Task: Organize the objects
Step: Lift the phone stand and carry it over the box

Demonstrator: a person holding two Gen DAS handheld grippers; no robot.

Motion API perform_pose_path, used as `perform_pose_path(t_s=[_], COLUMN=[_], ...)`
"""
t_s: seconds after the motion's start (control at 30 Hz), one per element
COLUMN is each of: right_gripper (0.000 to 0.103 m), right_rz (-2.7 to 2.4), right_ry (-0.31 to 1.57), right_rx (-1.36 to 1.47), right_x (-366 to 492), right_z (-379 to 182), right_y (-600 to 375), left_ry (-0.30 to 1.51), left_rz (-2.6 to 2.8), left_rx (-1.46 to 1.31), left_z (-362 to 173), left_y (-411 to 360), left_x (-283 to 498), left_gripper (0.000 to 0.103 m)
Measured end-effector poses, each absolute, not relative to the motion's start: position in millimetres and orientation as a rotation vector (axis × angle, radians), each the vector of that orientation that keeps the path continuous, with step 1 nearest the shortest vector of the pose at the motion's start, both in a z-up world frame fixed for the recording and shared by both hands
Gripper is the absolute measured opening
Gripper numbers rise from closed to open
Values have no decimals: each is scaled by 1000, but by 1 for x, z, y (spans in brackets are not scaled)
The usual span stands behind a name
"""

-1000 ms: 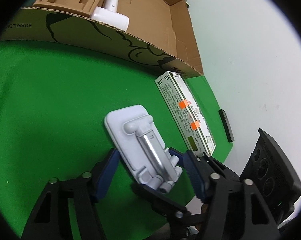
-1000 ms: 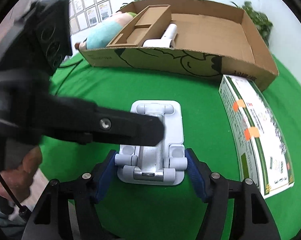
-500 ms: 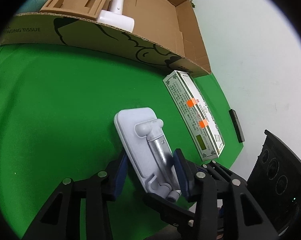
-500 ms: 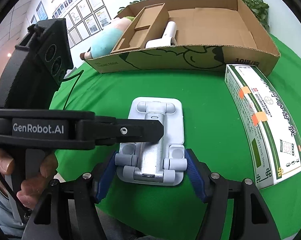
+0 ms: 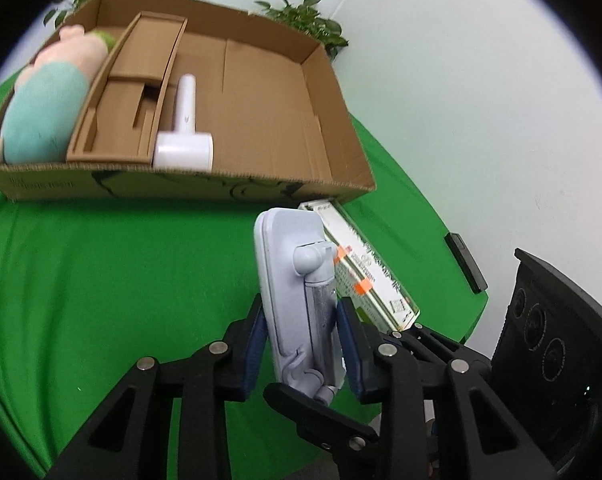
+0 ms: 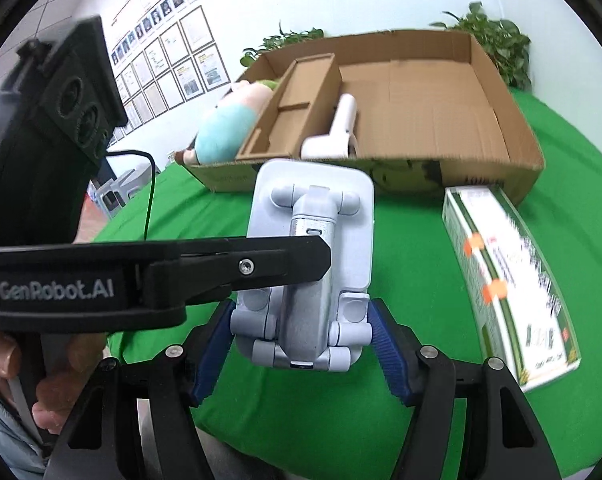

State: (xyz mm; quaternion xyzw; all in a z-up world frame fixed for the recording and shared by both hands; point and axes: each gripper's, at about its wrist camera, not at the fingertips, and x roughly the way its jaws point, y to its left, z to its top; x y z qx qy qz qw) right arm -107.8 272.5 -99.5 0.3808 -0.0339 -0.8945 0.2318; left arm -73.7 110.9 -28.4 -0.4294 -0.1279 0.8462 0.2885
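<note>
My left gripper (image 5: 301, 340) is shut on a white folded phone stand (image 5: 297, 280) and holds it tilted up off the green cloth. In the right wrist view the stand (image 6: 313, 248) hangs between the fingers of my right gripper (image 6: 301, 344), whose blue pads stand beside its lower corners; I cannot tell if they touch. The left gripper's black finger (image 6: 237, 268) crosses in front of the stand. Behind stands an open cardboard box (image 5: 261, 92) holding a white handheld device (image 5: 185, 132), a cardboard insert (image 5: 133, 88) and a plush toy (image 5: 49, 100).
A long green and white carton (image 6: 505, 280) lies on the green cloth to the right of the stand, near the box's corner. A small black remote (image 5: 465, 262) lies at the cloth's right edge. Plants stand behind the box. A white wall is on the right.
The left gripper closed on the phone stand and lifted it off the cloth, tilting it upright and toward the box. The right gripper rose with it.
</note>
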Motion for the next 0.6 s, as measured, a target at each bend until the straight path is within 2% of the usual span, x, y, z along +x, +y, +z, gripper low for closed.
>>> perform_pose_path(t_s=[0.33, 0.6], right_gripper=[63, 63], right_rz=[-2504, -2486], right_ry=[-49, -85], right_rx=[954, 969], right_x=[-132, -204], right_z=[-64, -24], right_y=[268, 275], left_ry=[-321, -259], left_rz=[2299, 2327], left_rx=[-1038, -1005], left_z=[12, 51], left_y=[112, 125], left_x=[-96, -157], left_gripper=[32, 32])
